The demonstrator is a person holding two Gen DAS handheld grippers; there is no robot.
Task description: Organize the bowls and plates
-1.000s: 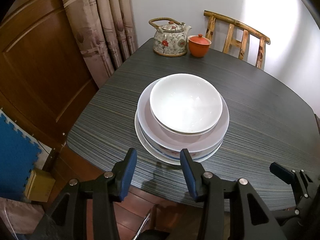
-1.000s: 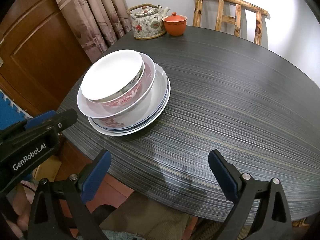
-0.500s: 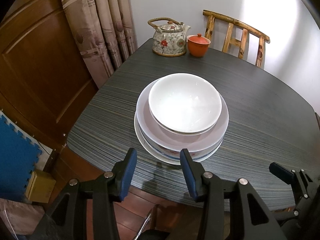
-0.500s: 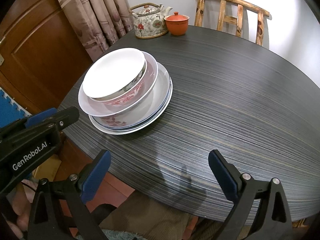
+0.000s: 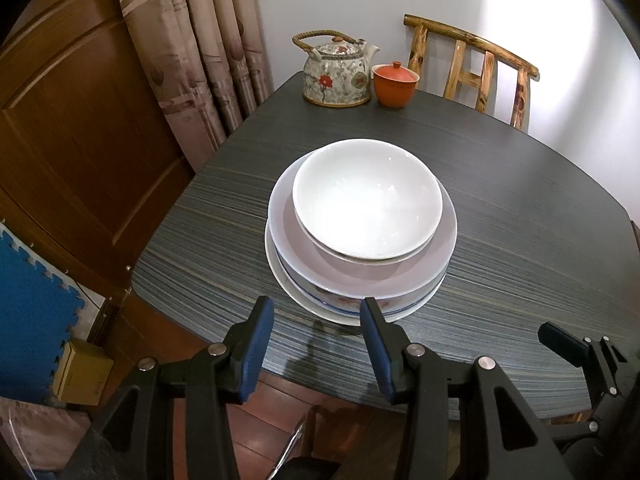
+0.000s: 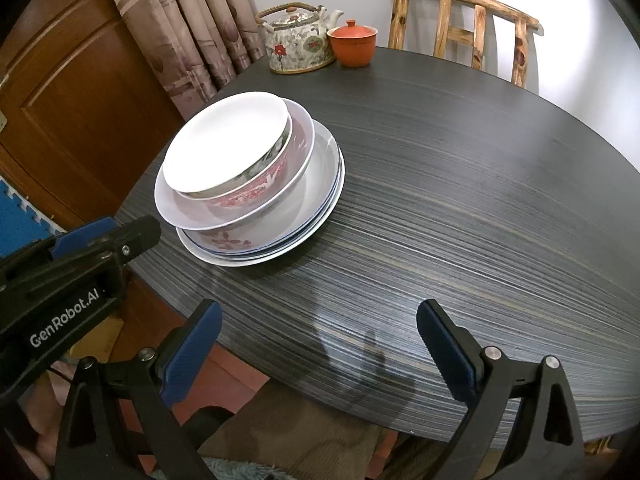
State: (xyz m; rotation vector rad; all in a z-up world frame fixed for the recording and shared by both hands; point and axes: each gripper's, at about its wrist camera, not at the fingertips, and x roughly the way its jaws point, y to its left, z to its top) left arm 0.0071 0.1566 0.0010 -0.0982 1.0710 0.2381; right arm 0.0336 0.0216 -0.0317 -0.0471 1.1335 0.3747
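The white and floral ceramic bowls (image 5: 366,200) sit nested by size on the stacked plates (image 6: 320,200) for stability, while the left gripper (image 5: 316,344) and right gripper (image 6: 318,344), both open and empty, hover short of that stack.

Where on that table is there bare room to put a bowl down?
The broad stretch of table right of the stack, running to the chair, is bare, as is the near edge by the right gripper. The far corner is crowded with teapot and orange cup. Left of the stack, only a narrow rim remains.

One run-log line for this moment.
left claw: open, empty | right claw: open, empty | bowl stack: untouched on table
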